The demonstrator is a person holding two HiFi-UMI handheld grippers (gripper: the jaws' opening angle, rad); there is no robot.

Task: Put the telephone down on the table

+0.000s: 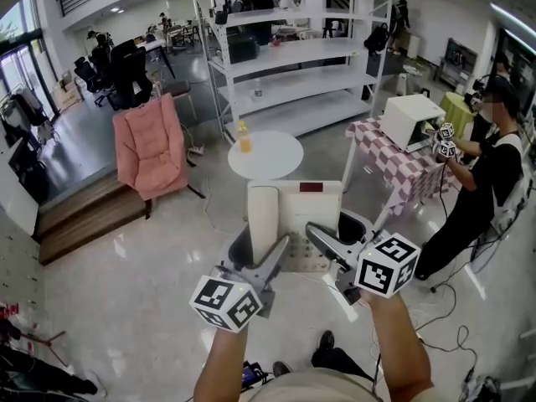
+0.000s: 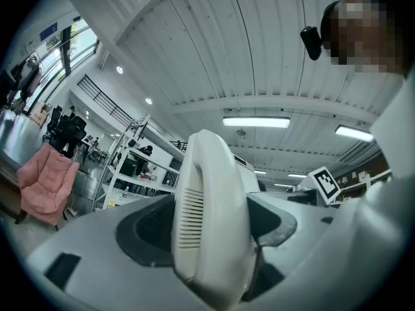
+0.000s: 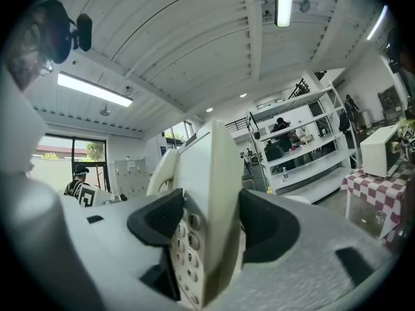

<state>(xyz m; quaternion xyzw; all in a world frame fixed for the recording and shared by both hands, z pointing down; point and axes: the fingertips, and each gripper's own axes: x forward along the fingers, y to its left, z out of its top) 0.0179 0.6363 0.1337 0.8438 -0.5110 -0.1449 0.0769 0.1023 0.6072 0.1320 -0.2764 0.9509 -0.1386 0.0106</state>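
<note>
A cream desk telephone [image 1: 301, 212] with its handset [image 1: 262, 220] on its left side hangs in the air in front of me, above the floor. In the head view my left gripper [image 1: 270, 262] grips the handset side from below and my right gripper [image 1: 328, 243] grips the keypad side. The left gripper view has the handset [image 2: 211, 219] pinched between the dark pads [image 2: 146, 229]. In the right gripper view the telephone's body [image 3: 207, 186], keys showing, is squeezed between the pads [image 3: 159, 219]. A small round white table [image 1: 265, 155] stands just beyond the telephone.
An orange bottle [image 1: 244, 136] stands on the round table. A pink chair [image 1: 149, 145] is to the left, white shelving [image 1: 293, 57] behind. At right a person [image 1: 490, 174] works at a checkered table [image 1: 394, 162] bearing a white box [image 1: 410, 120]. Cables [image 1: 456, 308] lie on the floor.
</note>
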